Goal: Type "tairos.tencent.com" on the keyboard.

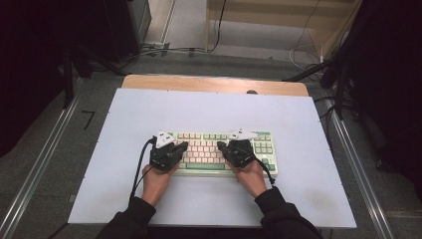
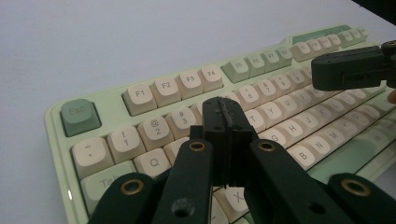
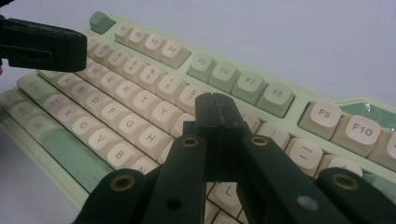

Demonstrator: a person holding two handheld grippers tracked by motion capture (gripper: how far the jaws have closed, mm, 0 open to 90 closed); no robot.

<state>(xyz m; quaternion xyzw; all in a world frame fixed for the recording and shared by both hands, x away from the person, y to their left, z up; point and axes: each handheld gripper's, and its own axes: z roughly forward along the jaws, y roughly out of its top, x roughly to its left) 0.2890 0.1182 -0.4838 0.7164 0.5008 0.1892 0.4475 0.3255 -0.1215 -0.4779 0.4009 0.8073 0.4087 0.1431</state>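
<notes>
Both closed claws, left claw (image 1: pixel 180 147) and right claw (image 1: pixel 222 146), hover over the pale green keyboard with cream keycaps (image 1: pixel 209 141), jaws pressed together, empty, apparently forming single tips for pressing keys.

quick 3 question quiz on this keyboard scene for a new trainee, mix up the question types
1. True or false: the jaws of the left gripper stand wide open over the pale green keyboard with cream and green keycaps.
2. Multiple choice: the keyboard lies on (a) a bare wooden floor, (b) a white sheet covering the table, (c) a metal tray.
3. Fill in: in the left gripper view, the green key at the keyboard's corner reads ___.

Key
1. False. Its jaws are pressed together, as are those of the right gripper; nothing is between either pair.
2. b
3. Esc
</notes>
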